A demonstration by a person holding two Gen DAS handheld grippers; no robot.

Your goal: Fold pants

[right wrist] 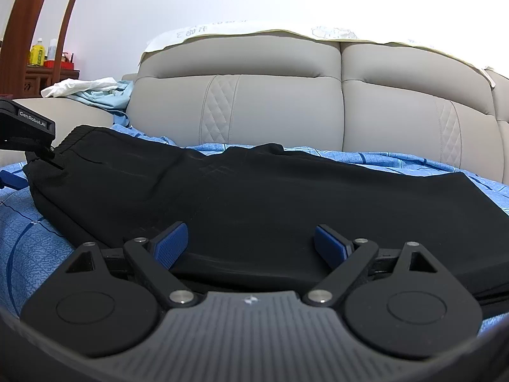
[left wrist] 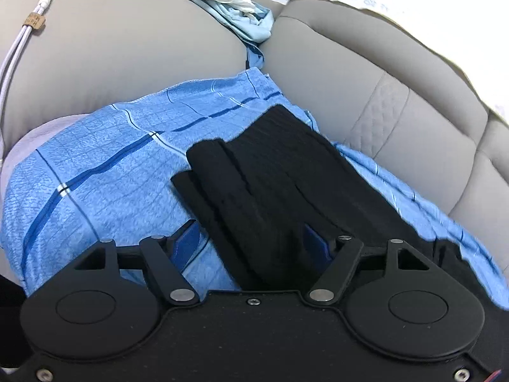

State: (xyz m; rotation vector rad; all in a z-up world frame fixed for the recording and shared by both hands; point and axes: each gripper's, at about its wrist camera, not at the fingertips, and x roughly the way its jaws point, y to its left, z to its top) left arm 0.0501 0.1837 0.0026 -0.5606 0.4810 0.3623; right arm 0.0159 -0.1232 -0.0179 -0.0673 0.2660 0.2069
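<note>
Lying folded on a blue checked sheet (right wrist: 28, 238) over the sofa (right wrist: 270, 108), the black pants (right wrist: 254, 197) sit between the spread right hand-held gripper (right wrist: 251, 242); the left hand-held gripper (left wrist: 251, 242), also spread, straddles their ribbed waistband.

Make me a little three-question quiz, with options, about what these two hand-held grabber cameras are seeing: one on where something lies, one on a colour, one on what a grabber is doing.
1. Where do the black pants lie?
A. On a blue checked sheet over the sofa seat
B. On a wooden floor
C. Hanging on the chair

2. What colour are the gripper's finger pads?
A. Red
B. Blue
C. Yellow

3. How does the right gripper stand?
A. Shut on the sheet
B. Open, jaws spread over the pants' near edge
C. Out of sight

Answers:
1 A: the blue sheet shows all round the pants, with the grey sofa behind.
2 B: both pads are blue.
3 B: a wide gap separates its fingers, nothing pinched.
</note>
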